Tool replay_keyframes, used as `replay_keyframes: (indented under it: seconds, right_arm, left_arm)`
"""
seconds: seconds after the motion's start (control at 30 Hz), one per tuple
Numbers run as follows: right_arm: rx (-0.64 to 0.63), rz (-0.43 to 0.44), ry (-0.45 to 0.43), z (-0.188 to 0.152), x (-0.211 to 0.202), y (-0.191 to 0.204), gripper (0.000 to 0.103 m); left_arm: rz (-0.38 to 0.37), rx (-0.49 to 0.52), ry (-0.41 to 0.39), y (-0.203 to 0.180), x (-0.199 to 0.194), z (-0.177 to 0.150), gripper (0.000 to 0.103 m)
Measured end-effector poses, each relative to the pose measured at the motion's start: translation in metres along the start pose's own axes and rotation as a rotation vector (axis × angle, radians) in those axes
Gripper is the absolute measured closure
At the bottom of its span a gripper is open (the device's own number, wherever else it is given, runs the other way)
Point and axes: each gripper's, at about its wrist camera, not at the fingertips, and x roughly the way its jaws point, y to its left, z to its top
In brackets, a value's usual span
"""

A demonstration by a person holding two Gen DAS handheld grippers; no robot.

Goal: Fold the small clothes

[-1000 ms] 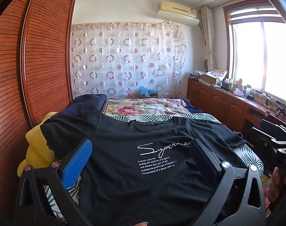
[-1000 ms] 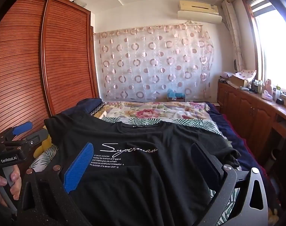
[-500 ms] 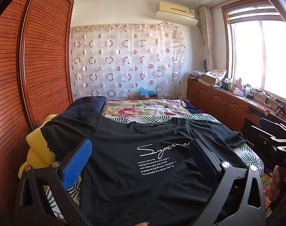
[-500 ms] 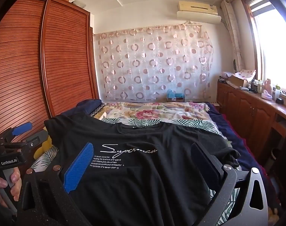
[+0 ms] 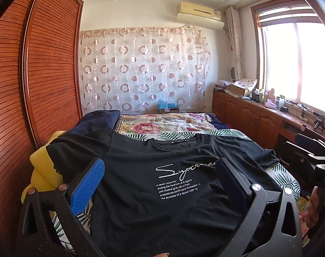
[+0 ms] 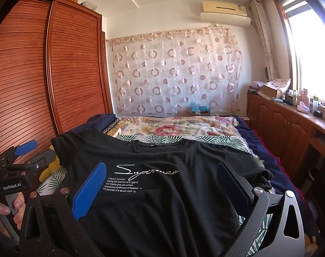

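Left wrist: T-shirt (image 5: pixel 162 192) between spread jaws.

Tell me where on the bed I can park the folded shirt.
The floral blanket beyond the shirt collar, right of the navy pillow, lies bare. The leaf-print strip between them is narrow. The yellow cushion crowds the shirt's left edge.

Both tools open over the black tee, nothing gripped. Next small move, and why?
Probably lower the left tool toward the black T-shirt to pinch its left sleeve: the shirt lies spread flat, print up, unfolded, and both tools, including the right tool, hold nothing.
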Motion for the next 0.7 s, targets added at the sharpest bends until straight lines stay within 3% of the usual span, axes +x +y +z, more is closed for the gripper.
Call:
replay_keyframes:
  seconds: [0.7]
  right_arm:
    - [0.006,0.000,0.001,0.0002,-0.0018,-0.0005,0.000]
  left_arm:
    - [0.002,0.007,-0.003,-0.0045,-0.0023,0.0021,0.000]
